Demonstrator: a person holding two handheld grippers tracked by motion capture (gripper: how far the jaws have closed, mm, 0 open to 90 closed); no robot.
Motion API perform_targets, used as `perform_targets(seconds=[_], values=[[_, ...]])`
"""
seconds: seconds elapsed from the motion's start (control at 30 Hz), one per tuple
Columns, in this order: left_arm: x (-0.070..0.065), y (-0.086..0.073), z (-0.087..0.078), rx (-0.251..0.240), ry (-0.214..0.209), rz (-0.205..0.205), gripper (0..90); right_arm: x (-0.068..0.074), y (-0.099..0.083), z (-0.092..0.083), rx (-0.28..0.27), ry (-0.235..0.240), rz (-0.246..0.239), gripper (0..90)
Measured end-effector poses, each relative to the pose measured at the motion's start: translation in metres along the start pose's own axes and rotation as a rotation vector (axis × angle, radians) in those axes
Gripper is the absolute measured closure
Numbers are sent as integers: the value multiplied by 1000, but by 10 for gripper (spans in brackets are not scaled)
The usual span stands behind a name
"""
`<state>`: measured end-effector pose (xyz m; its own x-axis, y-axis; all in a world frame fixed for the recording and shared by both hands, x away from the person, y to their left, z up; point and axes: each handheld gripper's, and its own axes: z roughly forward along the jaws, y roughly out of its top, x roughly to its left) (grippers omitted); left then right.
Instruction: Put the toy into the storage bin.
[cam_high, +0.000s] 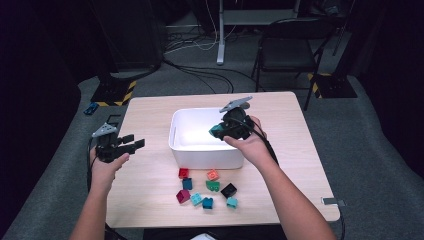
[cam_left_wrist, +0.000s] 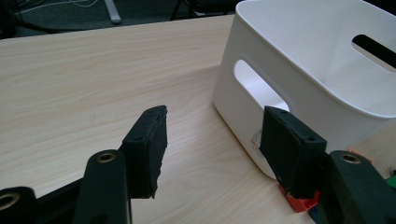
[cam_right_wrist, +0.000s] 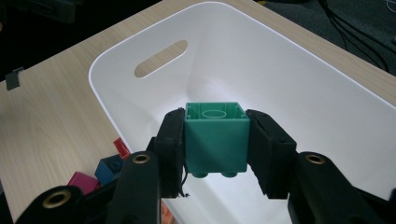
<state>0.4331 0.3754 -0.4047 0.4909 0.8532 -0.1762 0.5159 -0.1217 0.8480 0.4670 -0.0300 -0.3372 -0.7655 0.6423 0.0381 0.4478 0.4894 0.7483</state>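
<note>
One green block (cam_right_wrist: 215, 138) clamped in right gripper (cam_right_wrist: 215, 140) above white bin (cam_high: 178, 141) for dropping; left gripper (cam_left_wrist: 212, 149) idle, gaping, empty at desk's left edge.

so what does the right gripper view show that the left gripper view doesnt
Right gripper view alone: the right gripper shut on a green block, hollow underside facing the camera, held over the inside of the white bin, whose floor looks bare.

Left gripper view alone: the left gripper with jaws open and nothing between them, over bare tabletop beside the bin's outer wall.

Both: the white bin with a handle slot, the wooden table, and loose blocks at the picture's edge.
</note>
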Motion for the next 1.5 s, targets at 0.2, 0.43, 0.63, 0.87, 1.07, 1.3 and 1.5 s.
perform_targets(seconds=[0.2,0.43,0.63,0.87,1.07,1.3,1.5], values=[[1,0,0,-4,1,-6,411,-1,9,20,11,0,-9,585],[3,0,-2,-8,0,-10,411,-2,23,40,8,23,-17,585],[2,1,-2,-12,-9,-21,411,-2,34,55,3,32,-22,585],[3,1,-3,-17,-8,-24,411,-2,41,74,-24,43,-35,585],[4,1,-3,-16,-11,-29,411,-2,44,92,-3,49,-62,584],[4,2,-5,-27,-27,-30,411,-2,45,108,18,62,-47,584],[5,1,-4,-29,-19,-31,411,-4,44,118,28,72,-80,583]])
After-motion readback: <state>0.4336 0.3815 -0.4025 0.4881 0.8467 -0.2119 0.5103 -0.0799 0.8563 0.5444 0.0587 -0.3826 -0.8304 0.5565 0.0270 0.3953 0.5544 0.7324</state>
